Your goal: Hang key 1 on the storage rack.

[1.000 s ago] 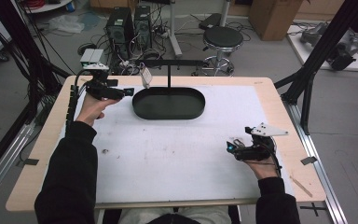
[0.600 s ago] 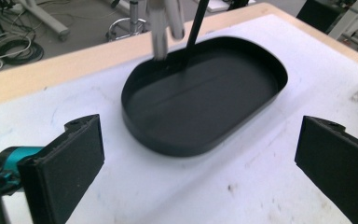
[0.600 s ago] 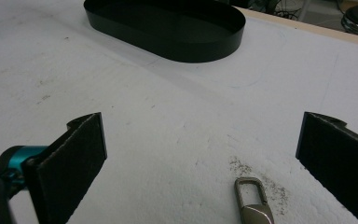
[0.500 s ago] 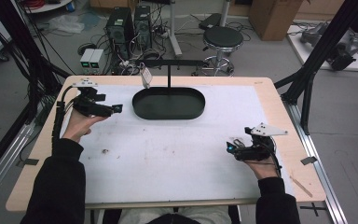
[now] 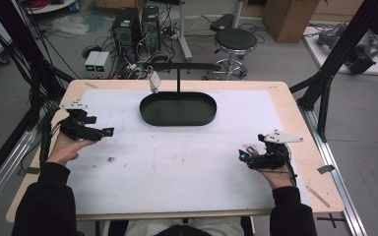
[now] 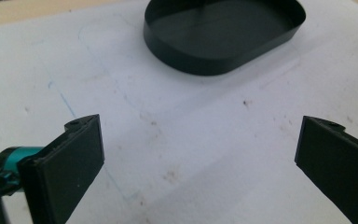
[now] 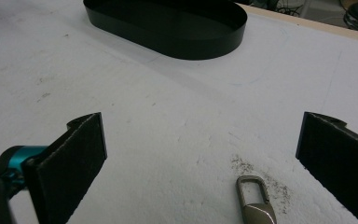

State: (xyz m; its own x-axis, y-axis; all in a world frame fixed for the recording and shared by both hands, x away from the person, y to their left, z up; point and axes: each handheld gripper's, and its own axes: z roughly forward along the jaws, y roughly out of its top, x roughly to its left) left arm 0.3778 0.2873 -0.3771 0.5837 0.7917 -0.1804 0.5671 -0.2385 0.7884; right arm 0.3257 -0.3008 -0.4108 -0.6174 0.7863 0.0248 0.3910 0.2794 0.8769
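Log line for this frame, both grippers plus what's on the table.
left gripper: open, empty, low over mat | right gripper: open, metal clasp between jaws, ungripped | black oval tray: far centre, stand rising from it

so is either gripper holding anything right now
Nothing is held. The left gripper and the right gripper both stand open over the white tabletop.

Left gripper pulls back from the tray

The left gripper (image 5: 109, 131) no longer sits beside the black tray (image 5: 178, 119); it now lies well apart from it, nearer the table's left edge (image 5: 54, 129) and closer to the person, jaws spread wide, perhaps lower over the white mat (image 5: 177, 167).
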